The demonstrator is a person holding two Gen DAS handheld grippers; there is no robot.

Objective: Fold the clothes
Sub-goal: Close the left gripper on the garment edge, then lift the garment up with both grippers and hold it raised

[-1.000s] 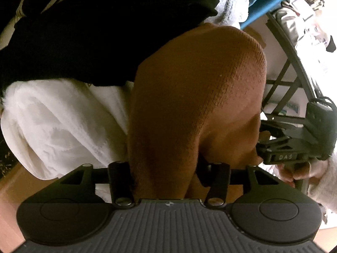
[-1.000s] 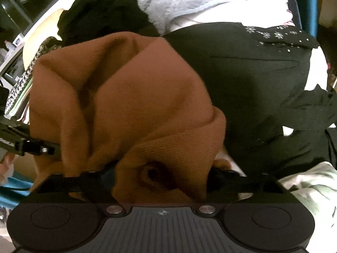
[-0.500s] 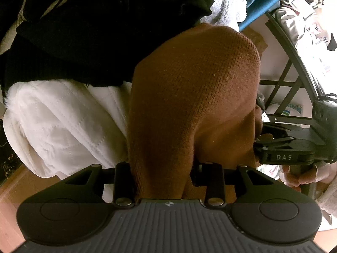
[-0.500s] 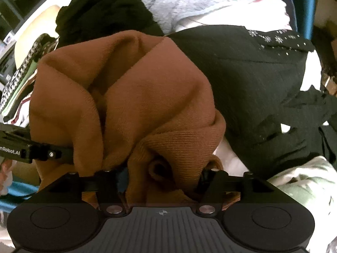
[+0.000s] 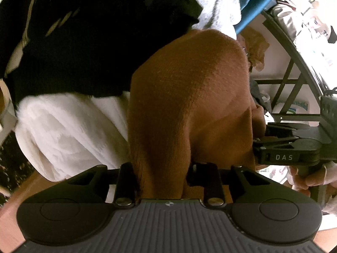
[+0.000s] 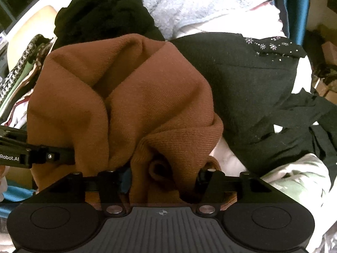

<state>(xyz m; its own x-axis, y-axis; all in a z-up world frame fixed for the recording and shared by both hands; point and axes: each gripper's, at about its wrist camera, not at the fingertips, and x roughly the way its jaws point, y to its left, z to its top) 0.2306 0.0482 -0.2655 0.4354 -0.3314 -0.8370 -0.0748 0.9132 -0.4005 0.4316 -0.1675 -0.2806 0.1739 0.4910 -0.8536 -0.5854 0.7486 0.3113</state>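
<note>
Both grippers hold the brown knit sweater (image 5: 189,105) up off the clothes pile. Left gripper (image 5: 166,177) jaws closing, pinched on a narrow bunch of knit. Right gripper (image 6: 164,181) jaws closing w/ a thicker rolled wad betw. them. Black garment (image 6: 252,80) lies far right.

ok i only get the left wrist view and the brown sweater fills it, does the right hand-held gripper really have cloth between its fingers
observer: yes, a bunched fold of the brown sweater sits between the fingers of the right hand-held gripper, and its jaws are closing.
operator: whats next to the sweater over there
observer: a black garment with sparkly beads lies against its right side.
operator: anything else near that gripper
observer: a pale green garment lies below the black one, by the right finger.
</note>
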